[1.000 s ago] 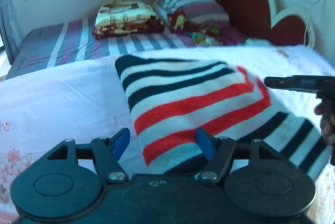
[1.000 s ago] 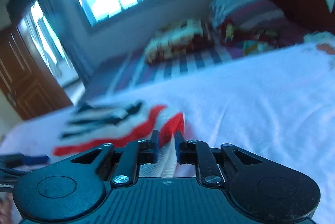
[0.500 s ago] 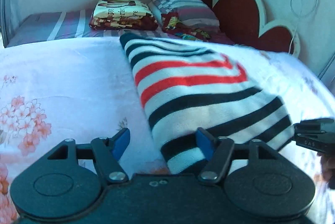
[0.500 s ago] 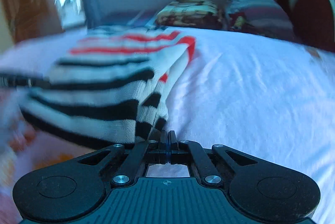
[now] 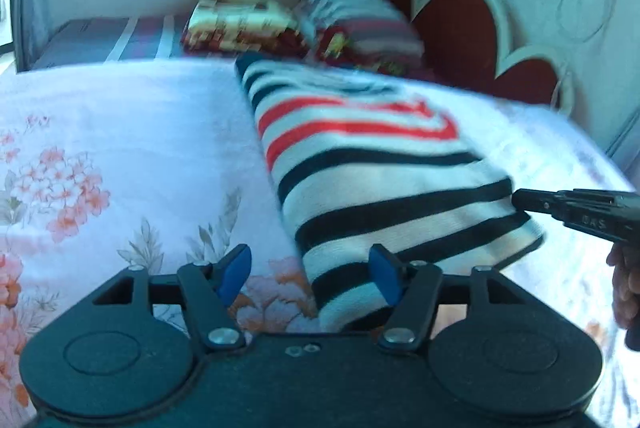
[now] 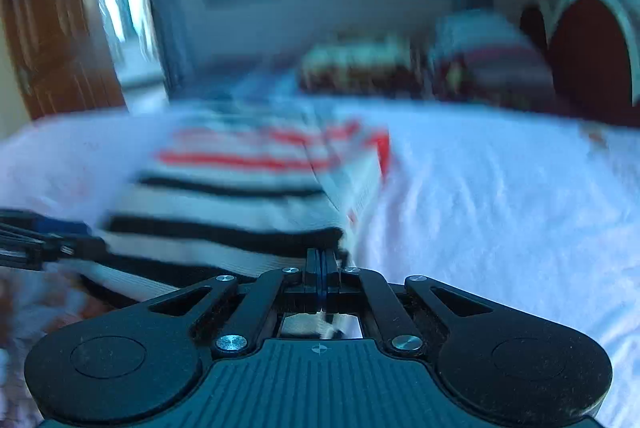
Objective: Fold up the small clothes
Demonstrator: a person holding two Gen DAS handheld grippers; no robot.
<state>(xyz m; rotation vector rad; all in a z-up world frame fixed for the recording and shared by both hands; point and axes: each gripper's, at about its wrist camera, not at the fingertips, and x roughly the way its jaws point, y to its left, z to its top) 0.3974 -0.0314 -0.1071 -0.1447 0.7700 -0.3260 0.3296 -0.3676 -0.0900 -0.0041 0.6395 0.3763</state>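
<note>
The striped garment (image 5: 372, 180) runs lengthwise straight ahead of the wide-open, empty left claw (image 5: 312, 274), while the right claw (image 6: 321, 268) pinches its near corner.

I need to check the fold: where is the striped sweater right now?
The striped sweater lies folded on the floral bedsheet, mid-bed in the left wrist view, its near right corner pinched by the right gripper.
</note>
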